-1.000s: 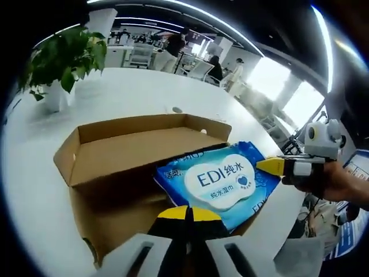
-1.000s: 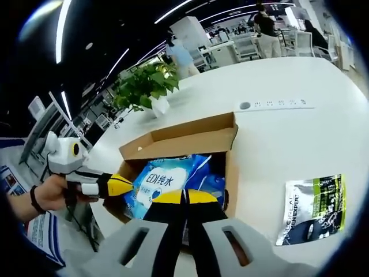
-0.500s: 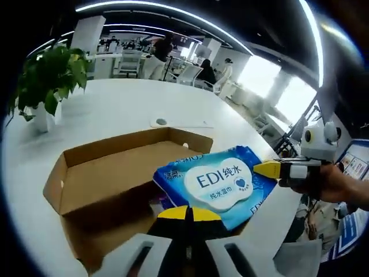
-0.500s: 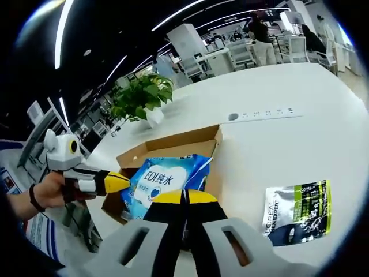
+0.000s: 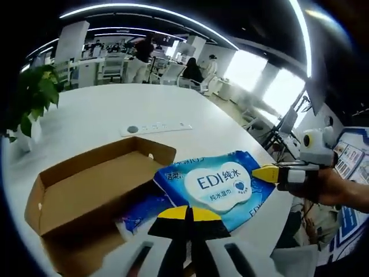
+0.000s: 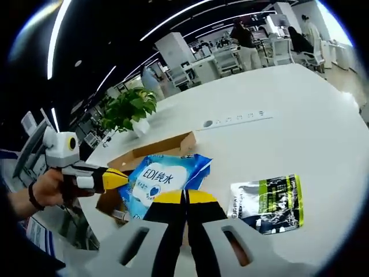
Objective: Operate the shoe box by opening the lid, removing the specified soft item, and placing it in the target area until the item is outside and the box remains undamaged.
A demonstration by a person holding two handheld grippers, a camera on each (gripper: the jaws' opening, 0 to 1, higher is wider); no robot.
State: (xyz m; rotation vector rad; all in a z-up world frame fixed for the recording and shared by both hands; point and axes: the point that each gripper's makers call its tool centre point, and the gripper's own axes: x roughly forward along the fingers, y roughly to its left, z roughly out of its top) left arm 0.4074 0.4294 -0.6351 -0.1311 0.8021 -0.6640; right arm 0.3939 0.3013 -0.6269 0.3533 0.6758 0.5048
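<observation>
A blue wet-wipes pack [image 5: 222, 184] with a white label hangs above the right end of the open cardboard shoe box [image 5: 86, 182]. My left gripper [image 5: 187, 212] is shut on its near edge. My right gripper [image 5: 270, 172] comes in from the right and pinches the pack's right corner. In the right gripper view, the pack [image 6: 164, 176] sits above the box [image 6: 158, 145], with my right gripper [image 6: 184, 197] shut on it and the left gripper [image 6: 118, 180] at its left edge. Another blue pack [image 5: 143, 209] lies inside the box.
A green and silver pouch [image 6: 268, 202] lies on the white table [image 6: 288, 133] right of the box. A power strip [image 6: 236, 119] lies farther back, and a potted plant [image 6: 124, 109] stands beyond the box. People and desks fill the far background.
Both grippers have lifted the wipes pack up out of the box and carried it toward the pouch side. The box now sits lower and farther off in both views.
</observation>
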